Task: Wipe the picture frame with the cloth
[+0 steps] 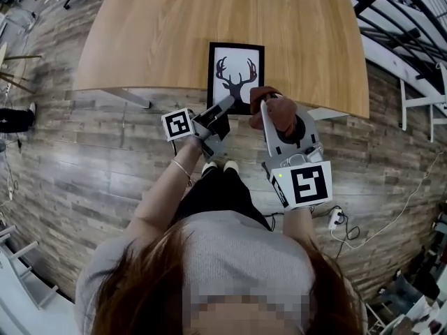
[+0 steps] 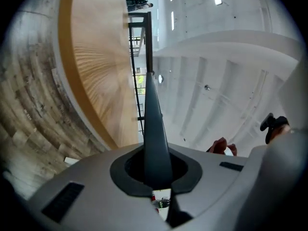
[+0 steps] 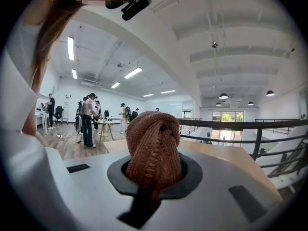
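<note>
Picture frame (image 1: 236,77), black-edged with a dark antlered deer head on white, is lying on the wooden bench (image 1: 174,26) at its near edge. Its lower edge is sitting right at that edge or slightly over it; I cannot tell which.

Just below the frame's lower right corner, the right gripper (image 1: 269,107) is clamping a rust-brown knitted cloth (image 1: 279,110). In the right gripper view the cloth is bulging up between the jaws and filling the gap, hiding their tips. In the head view the bunched cloth is overlapping the frame's lower right corner, but whether it is touching the frame I cannot tell. This gripper is pointing towards the bench with its marker cube (image 1: 310,185) facing up at the head camera.

At the frame's lower left corner, the left gripper (image 1: 225,105) is pointing up and to the right, towards the frame. Its jaws are pressing together into one dark spike, with nothing between them. It is lying rolled onto its side, so its marker cube (image 1: 178,124) is sticking out to the left, and in its own view the bench is standing upright along the left. The person's left forearm (image 1: 164,190), wearing a thin bracelet (image 1: 183,171), is reaching up from the lower left to this gripper.

Both grippers are hanging over the plank floor (image 1: 84,159) in front of the bench, above the person's shoes (image 1: 220,166).
</note>
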